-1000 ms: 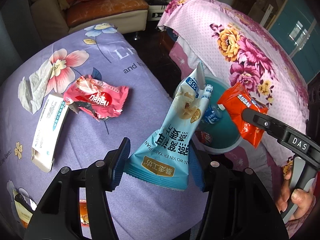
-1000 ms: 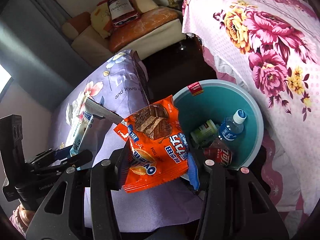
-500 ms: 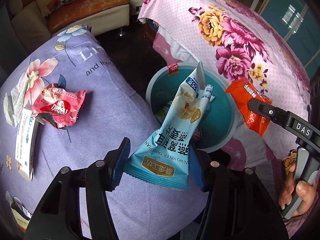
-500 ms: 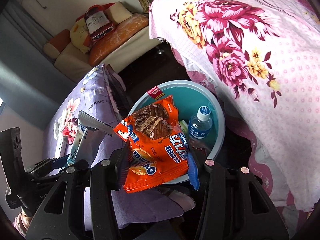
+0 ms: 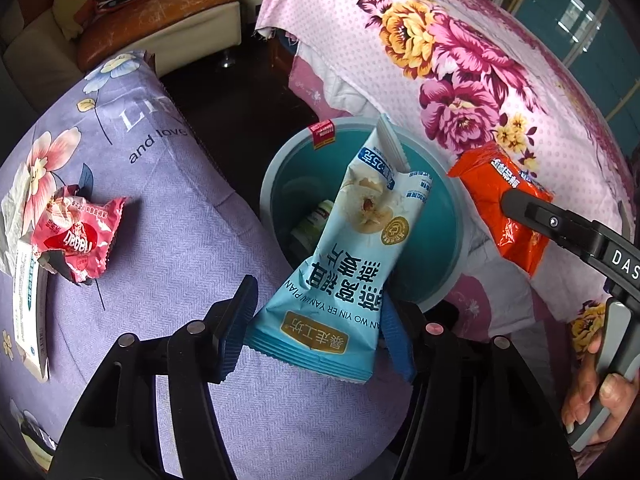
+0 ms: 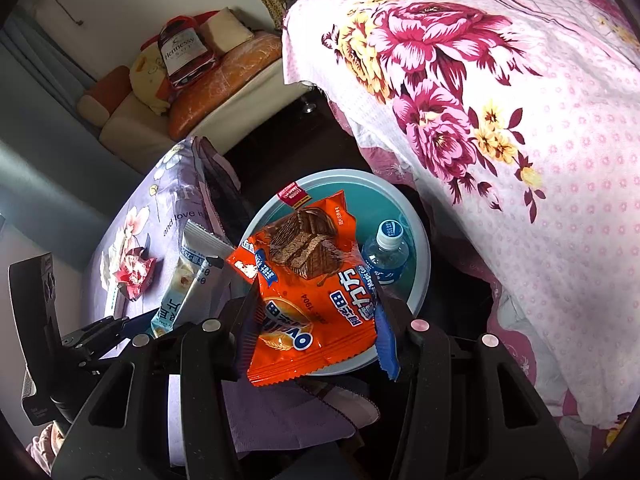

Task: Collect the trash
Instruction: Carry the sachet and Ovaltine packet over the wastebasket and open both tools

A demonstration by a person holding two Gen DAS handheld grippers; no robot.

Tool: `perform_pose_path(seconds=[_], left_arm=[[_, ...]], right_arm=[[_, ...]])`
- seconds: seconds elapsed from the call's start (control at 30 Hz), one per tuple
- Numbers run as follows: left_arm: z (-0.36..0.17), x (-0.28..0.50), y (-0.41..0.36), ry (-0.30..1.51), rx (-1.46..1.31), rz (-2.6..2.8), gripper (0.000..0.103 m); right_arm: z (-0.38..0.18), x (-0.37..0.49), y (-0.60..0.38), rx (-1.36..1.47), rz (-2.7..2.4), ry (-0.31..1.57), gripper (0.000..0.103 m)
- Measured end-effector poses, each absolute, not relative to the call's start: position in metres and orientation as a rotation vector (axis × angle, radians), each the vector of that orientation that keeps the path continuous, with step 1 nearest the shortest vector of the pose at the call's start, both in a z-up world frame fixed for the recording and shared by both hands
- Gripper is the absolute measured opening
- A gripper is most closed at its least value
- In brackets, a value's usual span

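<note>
Wrappers in hand, two: your left gripper (image 5: 316,330) is clenched on the light blue snack packet (image 5: 348,252), your right gripper (image 6: 316,324) on the orange wafer packet (image 6: 310,292). Both hang over the teal bin (image 5: 448,256), which holds a water bottle (image 6: 386,254). On the purple cover (image 5: 160,216) you have a pink wrapper (image 5: 78,236) and a white box (image 5: 28,304).

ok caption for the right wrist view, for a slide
Right gripper holds an orange wrapper over the teal bin, a bottle already inside.
</note>
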State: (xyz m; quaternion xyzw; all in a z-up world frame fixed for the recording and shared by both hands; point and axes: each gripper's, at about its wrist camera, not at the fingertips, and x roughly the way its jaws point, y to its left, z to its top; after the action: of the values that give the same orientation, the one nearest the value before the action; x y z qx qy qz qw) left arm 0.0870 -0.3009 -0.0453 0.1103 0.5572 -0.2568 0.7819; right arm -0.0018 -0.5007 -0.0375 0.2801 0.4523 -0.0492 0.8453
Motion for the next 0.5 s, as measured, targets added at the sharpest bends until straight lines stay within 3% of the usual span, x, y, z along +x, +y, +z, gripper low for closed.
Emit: perform_pose_path(seconds=[0.07,0.2,0.5], left_arm=[[-0.046,0.090,-0.301,1.204,0.228,-0.553,0.067],[-0.046,0.092,-0.297,1.201,0.190,-0.557,0.085],[-0.052,0.094,-0.275,1.217,0.144,-0.532,0.088]], right_arm=[[-0.038,0.000,-0.499,0.588,-0.104,0.958,0.046],[-0.040,0.004,-0.497,0.583,-0.104,0.968,0.047],[-0.049,0.016,-0.491,0.580,-0.103,0.998,0.048]])
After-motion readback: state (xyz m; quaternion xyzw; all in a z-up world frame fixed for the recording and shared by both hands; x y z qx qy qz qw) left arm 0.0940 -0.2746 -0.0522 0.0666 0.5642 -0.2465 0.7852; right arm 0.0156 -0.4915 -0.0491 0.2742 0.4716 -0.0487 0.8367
